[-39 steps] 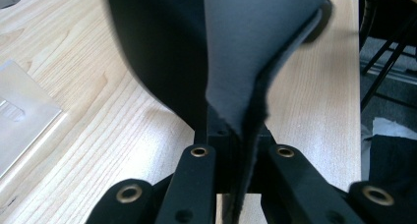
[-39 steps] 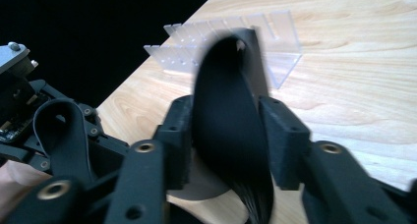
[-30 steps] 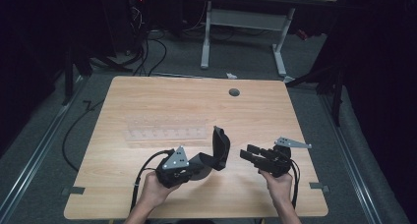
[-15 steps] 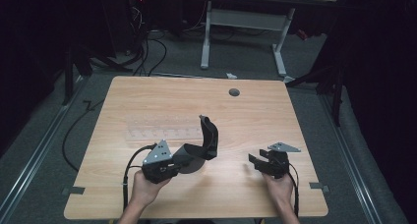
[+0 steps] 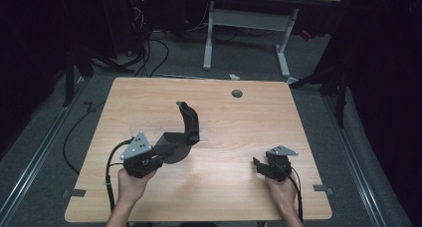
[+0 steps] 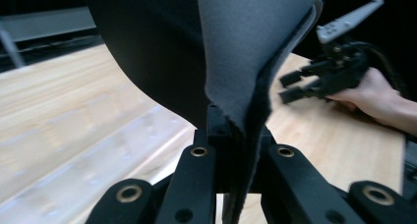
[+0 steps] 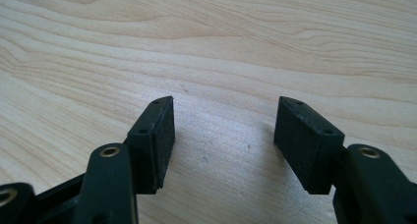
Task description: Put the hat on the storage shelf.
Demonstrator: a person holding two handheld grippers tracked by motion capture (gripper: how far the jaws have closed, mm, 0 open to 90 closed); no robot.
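A dark grey, felt-like flexible sheet point(image 5: 188, 129) curls upward above the left middle of the wooden table point(image 5: 234, 122). My left gripper point(image 5: 163, 149) is shut on its lower edge; in the left gripper view the sheet point(image 6: 246, 47) rises from between the closed jaws of that gripper point(image 6: 233, 140). My right gripper point(image 5: 259, 166) sits low over the table at the front right, also seen as the far gripper point(image 6: 295, 86) in the left gripper view. The right gripper point(image 7: 223, 130) has just been opening its jaws, which stand wide apart with nothing but bare wood between them.
A round cable hole point(image 5: 237, 93) lies near the table's far edge. A faint glossy strip point(image 5: 124, 132) crosses the wood at the left. Behind the table stand a white desk frame point(image 5: 209, 38) and floor cables point(image 5: 144, 48).
The left gripper has carried the sheet leftward and lifted it. The right gripper has sunk toward the table at the front right, and its jaws have widened.
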